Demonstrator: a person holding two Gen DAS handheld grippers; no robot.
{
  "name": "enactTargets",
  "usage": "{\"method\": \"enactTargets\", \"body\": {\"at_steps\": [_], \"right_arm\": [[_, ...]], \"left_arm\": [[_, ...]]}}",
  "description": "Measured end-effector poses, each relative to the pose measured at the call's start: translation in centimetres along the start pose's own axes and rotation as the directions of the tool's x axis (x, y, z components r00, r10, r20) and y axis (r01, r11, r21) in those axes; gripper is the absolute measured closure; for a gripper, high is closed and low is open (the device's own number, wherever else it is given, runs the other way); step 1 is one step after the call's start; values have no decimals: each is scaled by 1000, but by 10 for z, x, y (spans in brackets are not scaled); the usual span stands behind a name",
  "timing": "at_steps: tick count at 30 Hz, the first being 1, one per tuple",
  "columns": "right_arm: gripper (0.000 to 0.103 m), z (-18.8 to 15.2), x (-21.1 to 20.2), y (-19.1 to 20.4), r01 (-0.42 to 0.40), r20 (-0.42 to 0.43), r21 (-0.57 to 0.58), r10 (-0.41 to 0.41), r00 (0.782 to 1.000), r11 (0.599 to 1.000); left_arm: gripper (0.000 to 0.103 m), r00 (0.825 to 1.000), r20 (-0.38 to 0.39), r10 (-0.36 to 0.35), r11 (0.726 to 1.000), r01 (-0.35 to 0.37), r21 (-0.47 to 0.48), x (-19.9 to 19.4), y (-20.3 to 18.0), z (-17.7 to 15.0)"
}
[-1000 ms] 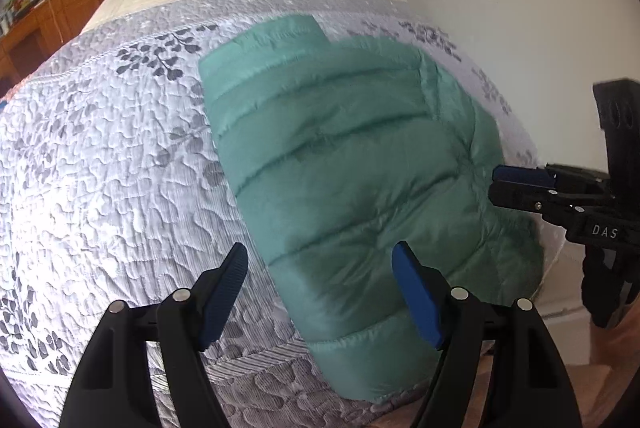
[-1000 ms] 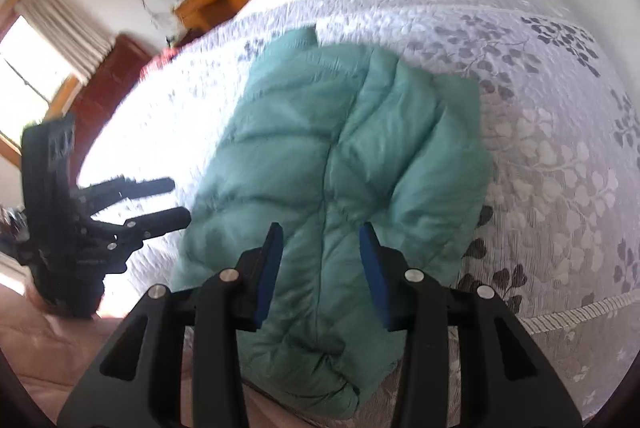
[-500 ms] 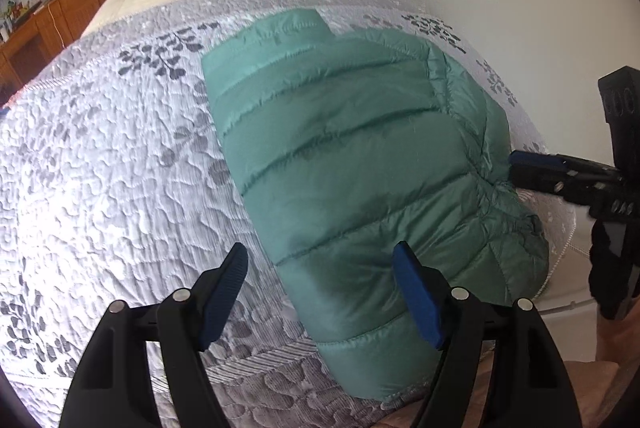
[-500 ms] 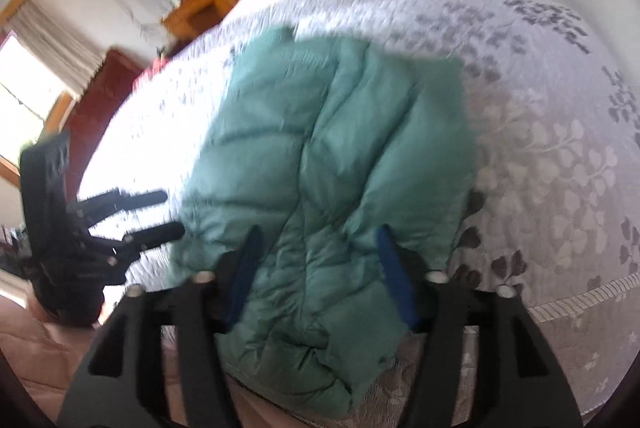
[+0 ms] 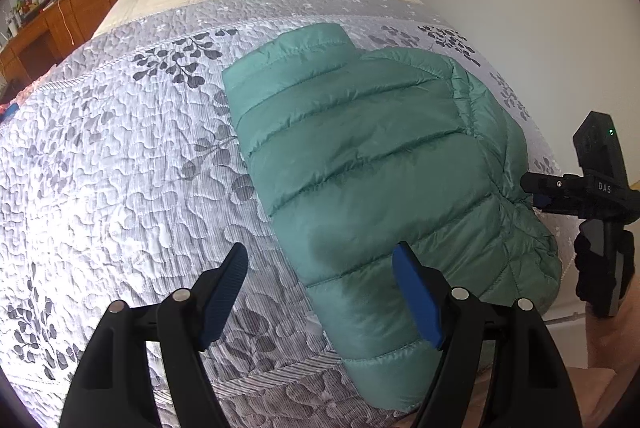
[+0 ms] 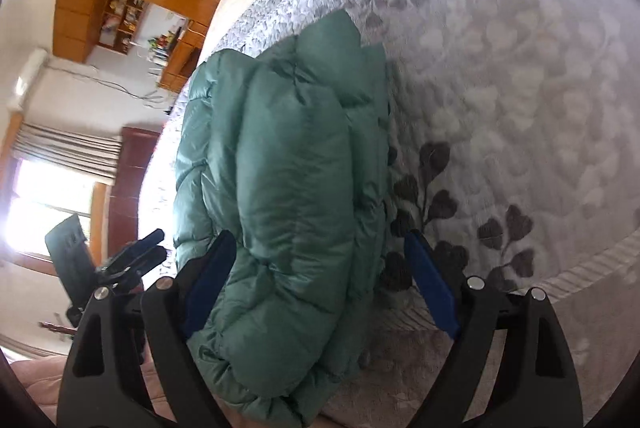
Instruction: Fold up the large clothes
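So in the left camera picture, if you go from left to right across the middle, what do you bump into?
Grey leafy quilt → green puffy jacket → the right tool poking at the jacket's edge → white wall.

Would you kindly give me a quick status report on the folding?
Both grippers, left and right, open, holding nothing. Green puffer jacket folded on the bed quilt, right gripper straddling its near end. Nothing in the way.

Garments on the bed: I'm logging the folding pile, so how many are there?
1: a green puffer jacket, folded, lying on the quilt near the bed's edge. Anything beneath it would be hidden.
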State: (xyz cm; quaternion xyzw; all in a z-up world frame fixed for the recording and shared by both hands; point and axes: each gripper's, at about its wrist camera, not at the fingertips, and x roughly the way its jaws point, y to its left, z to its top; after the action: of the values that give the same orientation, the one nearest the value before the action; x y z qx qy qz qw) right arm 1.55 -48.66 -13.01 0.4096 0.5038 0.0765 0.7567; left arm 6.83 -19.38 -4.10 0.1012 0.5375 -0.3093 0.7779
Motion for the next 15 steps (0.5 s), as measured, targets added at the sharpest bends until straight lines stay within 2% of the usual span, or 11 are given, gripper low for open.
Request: {"method": "enactTargets", "body": {"at_steps": [4,8,11,15], "right_arm": [[16,0,5,-4,-38,-13,8,38,999,999],[15,0,8,-5,-59,-25,2,59,998,998],[15,0,9,-4,-72,-30,-2,72,997,997],[14,2,10,-8,-94,-39,1,94,995,996]], "left_arm": [[28,999,-18,-42,998,42,-38,6,7,1],[25,989,-29,-145,981,140,-135,14,25,-2],[23,970,-31,-243,945,230,-231,22,42,-7],[20,928,-7,-372,871,347,-347,35,67,-15]]}}
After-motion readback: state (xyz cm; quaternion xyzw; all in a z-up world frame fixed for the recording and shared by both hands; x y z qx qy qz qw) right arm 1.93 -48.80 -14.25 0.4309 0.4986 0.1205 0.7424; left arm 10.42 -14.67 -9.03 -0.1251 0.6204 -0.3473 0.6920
